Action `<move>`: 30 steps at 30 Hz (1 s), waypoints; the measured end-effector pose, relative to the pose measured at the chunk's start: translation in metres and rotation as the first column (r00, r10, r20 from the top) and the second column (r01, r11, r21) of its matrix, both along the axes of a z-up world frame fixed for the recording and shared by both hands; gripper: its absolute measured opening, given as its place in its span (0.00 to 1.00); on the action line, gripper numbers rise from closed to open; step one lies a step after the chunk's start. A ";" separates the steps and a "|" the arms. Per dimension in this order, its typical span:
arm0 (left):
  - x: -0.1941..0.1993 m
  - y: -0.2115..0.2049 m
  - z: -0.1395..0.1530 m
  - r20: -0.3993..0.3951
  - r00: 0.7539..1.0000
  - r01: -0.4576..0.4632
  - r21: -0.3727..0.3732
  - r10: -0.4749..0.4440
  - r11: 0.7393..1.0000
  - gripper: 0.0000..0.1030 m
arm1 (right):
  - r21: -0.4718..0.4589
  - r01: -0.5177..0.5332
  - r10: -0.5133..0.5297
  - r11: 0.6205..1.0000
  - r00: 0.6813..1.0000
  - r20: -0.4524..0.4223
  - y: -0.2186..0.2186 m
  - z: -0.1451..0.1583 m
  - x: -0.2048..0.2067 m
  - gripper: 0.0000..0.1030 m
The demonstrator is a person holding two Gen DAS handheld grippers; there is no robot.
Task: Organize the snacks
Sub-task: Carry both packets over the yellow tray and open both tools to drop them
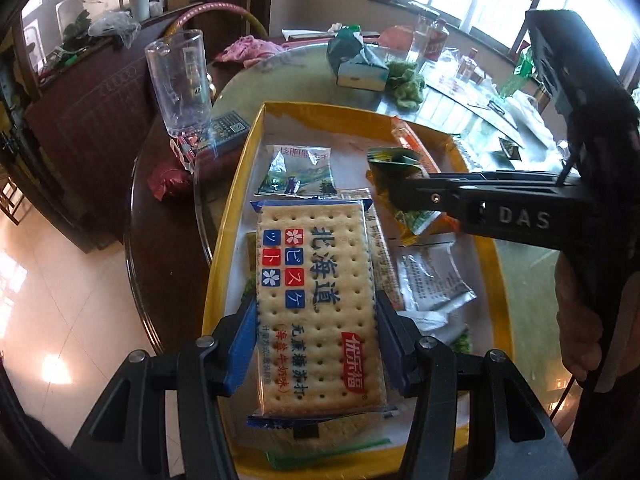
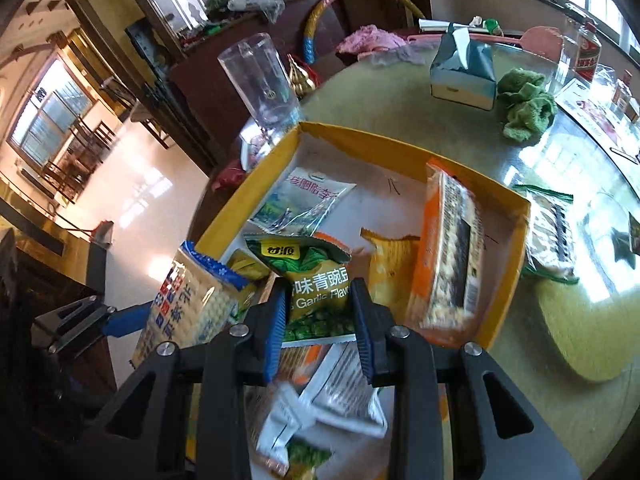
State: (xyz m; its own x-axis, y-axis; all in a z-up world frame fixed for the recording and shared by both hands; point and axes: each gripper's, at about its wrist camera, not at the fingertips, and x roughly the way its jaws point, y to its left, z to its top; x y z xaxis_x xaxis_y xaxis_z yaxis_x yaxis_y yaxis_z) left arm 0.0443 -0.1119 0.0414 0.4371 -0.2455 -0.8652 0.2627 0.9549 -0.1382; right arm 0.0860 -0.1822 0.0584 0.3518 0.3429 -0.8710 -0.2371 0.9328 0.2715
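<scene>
**Both grippers loaded over the yellow tray**

Your left gripper is clamped on a long cracker packet, its blue pads pressing the packet's two long edges. You hold it above the near end of the yellow tray, lengthwise along the tray, printed face up.

Your right gripper is closed on a green pea snack bag; the bag's lower half sits squeezed between the blue pads, and its crumpled top sticks out ahead of them. In the left wrist view this same gripper reaches in from the right over the tray, the green bag at its tip.

Inside the tray you have a clear-and-green plum sachet near the far left corner, an orange biscuit packet leaning against the right wall, a yellow-orange pouch just beside it, and a white foil sachet nearer to you.

Outside the tray, a striped packet lies on the glass table just beside the right wall. A clear plastic jug stands near the far left corner; a tissue box and a green cloth sit farther back.
</scene>
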 end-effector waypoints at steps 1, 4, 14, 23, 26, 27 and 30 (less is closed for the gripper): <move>0.003 0.000 -0.002 0.002 1.000 0.005 0.008 -0.005 1.000 0.53 | -0.004 0.004 -0.004 1.000 1.000 -0.009 0.001 -0.004 0.005 0.32; 0.009 -0.002 -0.007 -0.007 1.000 0.018 0.003 -0.018 1.000 0.53 | 0.006 0.004 -0.004 1.000 1.000 -0.028 0.003 -0.011 0.016 0.32; 0.025 -0.001 -0.019 -0.029 0.999 0.041 0.018 -0.040 0.999 0.53 | -0.014 0.035 -0.036 0.999 0.997 -0.063 0.001 -0.024 0.038 0.32; 0.037 -0.002 -0.021 -0.060 0.997 0.049 -0.005 -0.049 0.999 0.54 | -0.011 0.069 -0.069 0.998 0.996 -0.054 -0.003 -0.024 0.052 0.33; 0.038 0.000 -0.020 -0.078 0.996 0.033 -0.018 -0.035 0.999 0.57 | -0.005 0.082 -0.083 0.997 0.995 -0.057 -0.004 -0.028 0.059 0.40; 0.035 0.002 -0.017 -0.074 0.997 0.032 -0.017 -0.033 0.999 0.62 | 0.006 0.093 -0.093 0.996 0.994 -0.062 -0.008 -0.029 0.059 0.45; 0.025 0.010 -0.010 -0.050 0.999 0.004 -0.019 -0.005 1.000 0.72 | 0.047 0.101 -0.099 0.994 0.994 -0.048 -0.017 -0.020 0.050 0.51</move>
State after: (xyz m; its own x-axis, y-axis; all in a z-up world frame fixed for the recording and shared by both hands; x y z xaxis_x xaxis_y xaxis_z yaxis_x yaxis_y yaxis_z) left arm 0.0694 -0.1020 0.0318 0.3918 -0.2638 -0.8814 0.2594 0.9508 -0.1693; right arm 0.1358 -0.1993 0.0388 0.3465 0.3508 -0.8700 -0.1294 0.9365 0.3260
